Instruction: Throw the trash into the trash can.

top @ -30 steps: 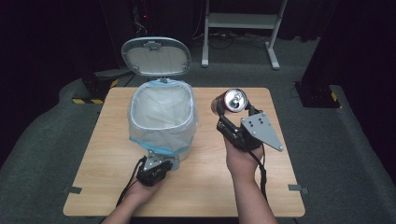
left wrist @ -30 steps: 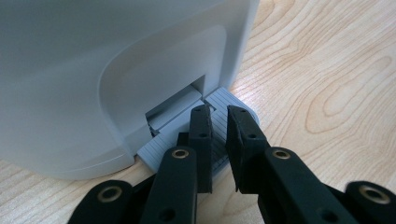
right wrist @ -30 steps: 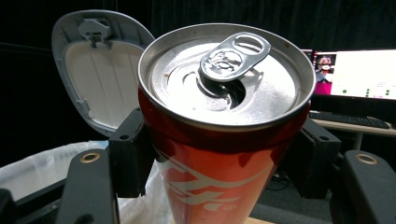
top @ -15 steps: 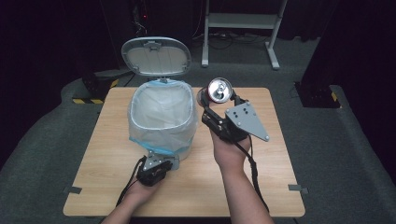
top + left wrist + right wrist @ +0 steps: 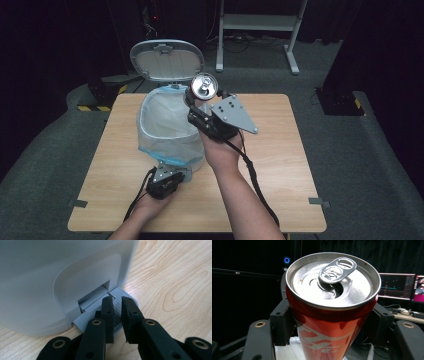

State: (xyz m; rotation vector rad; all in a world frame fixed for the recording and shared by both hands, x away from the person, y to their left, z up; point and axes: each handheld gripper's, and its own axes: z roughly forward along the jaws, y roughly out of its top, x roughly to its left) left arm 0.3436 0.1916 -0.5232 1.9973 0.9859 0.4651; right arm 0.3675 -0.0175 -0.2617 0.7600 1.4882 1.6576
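- Can [image 5: 204,86] sits clamped in your right gripper [image 5: 199,107], raised beside the bin [image 5: 167,131] rim, not yet over the opening.
- Left gripper [image 5: 117,312], fingers nearly together, presses the pedal [image 5: 100,315]; lid [image 5: 167,60] stands open.
- Left: carry it over, release.

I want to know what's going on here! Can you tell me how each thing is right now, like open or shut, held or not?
Pedal bin: upright on the table, lined with a bag.
Bin lid: up, open.
Bin pedal: under the left hand-held gripper's jaw tips, jaws nearly closed.
Red soda can: opened, clamped in the right hand-held gripper, held at the bin's rim.
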